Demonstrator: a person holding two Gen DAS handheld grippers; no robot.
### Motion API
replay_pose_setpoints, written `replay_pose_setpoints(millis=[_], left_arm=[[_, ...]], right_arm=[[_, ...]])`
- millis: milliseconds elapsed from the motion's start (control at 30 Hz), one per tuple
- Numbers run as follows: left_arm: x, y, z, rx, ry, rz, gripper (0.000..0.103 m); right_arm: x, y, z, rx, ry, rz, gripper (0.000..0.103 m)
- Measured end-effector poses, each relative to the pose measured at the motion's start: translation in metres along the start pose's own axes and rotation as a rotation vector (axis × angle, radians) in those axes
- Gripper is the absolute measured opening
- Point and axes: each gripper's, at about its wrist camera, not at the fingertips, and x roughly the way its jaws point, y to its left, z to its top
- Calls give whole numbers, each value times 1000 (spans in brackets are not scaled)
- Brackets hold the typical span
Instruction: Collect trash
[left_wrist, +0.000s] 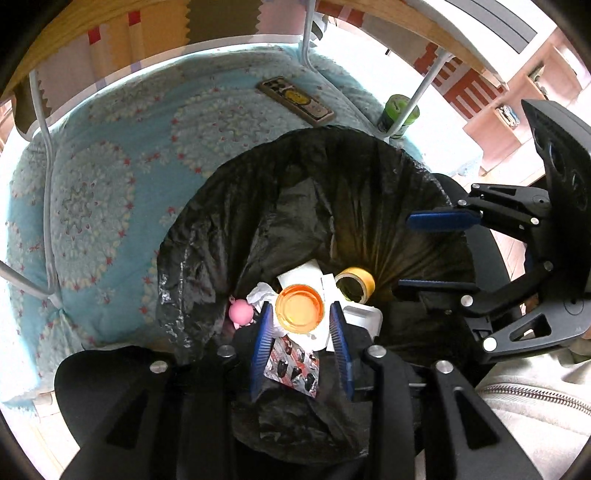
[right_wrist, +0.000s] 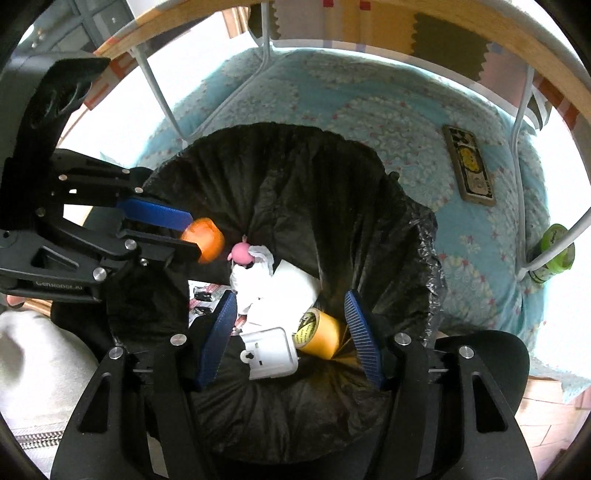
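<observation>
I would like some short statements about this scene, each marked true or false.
1. The left gripper holds an orange cup over the black trash bag. True.
2. The right gripper is shut on the yellow tape roll. False: its fingers are open and grip nothing; the roll lies in the bag.
3. A pink toy lies inside the bag. True.
4. The phone is in the bag. False: it lies on the blue quilt.
5. The green can lies inside the bag. False: it stands outside, by a white metal leg.
</observation>
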Motion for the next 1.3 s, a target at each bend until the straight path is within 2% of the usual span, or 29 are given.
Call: replay_pose_setpoints(millis=[267,300,333,367,533,600,700,767,967,1033,1233,1300], left_arm=[[-21,-12,0,4,-38,-4,31],[-24,-13,-1,5,-44,-3,33],[-30,-16,-2,8,-56,-2,42],[-35,-18,-2,11,-67,0,46],[-64,-31,-6,32,-121,-2,47],[-73,-35,-8,41,-136,-3,47],[-89,-40,-13,47,-169,20,59],[-98,-43,-16,50,-179,22,60],[-118,-51,-22,49,-198,7,72],[-122,-53,-24,44,-200,0,81],[-134,-61,-27,51,-219,3,82],[-135,-62,-28,51,-221,6,85]], right_arm=[[-20,3,1,-3,-29,23,60],[-24,4,1,-5,-35,25,60],[-28,4,2,-9,-41,26,60],[-35,5,2,-13,-50,28,60],[-60,10,2,-28,-75,34,61],[-69,14,0,-51,-75,28,68],[-81,16,-2,-60,-82,33,70],[-89,17,-4,-60,-85,40,73],[-111,19,-8,-48,-85,81,80],[-119,20,-9,-34,-91,88,84],[-131,26,-13,-23,-91,111,88],[-134,28,-13,-28,-89,117,88]])
